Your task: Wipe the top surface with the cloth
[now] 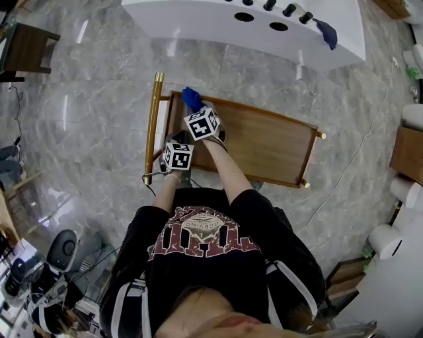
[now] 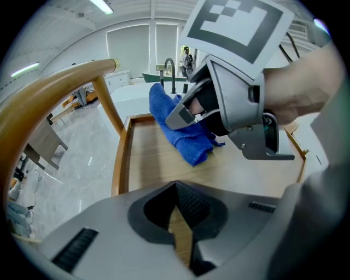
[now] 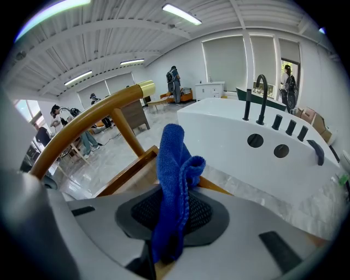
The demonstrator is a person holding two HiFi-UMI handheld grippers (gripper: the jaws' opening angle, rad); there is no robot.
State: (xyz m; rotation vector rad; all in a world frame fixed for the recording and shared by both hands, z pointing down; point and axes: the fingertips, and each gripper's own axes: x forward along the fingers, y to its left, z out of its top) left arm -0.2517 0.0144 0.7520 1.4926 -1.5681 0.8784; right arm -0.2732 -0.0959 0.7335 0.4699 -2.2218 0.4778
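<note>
A blue cloth [image 1: 192, 98] hangs at the far left corner of the wooden cart top [image 1: 264, 142]. My right gripper [image 1: 196, 109] is shut on the cloth [image 3: 174, 180], which stands up between its jaws. In the left gripper view the cloth's [image 2: 186, 136] lower end rests on the wood [image 2: 153, 164] beneath the right gripper [image 2: 188, 115]. My left gripper [image 1: 180, 144] sits just behind it at the cart's near left edge. Its jaws [image 2: 178, 229] are shut with nothing between them.
A gold handle bar [image 1: 153, 125] runs along the cart's left end, and a raised wooden rim [image 1: 304, 125] surrounds the top. Beyond the cart stands a white counter [image 1: 198, 16] with black taps and a dark cloth [image 1: 327, 33]. Grey marble floor lies all around.
</note>
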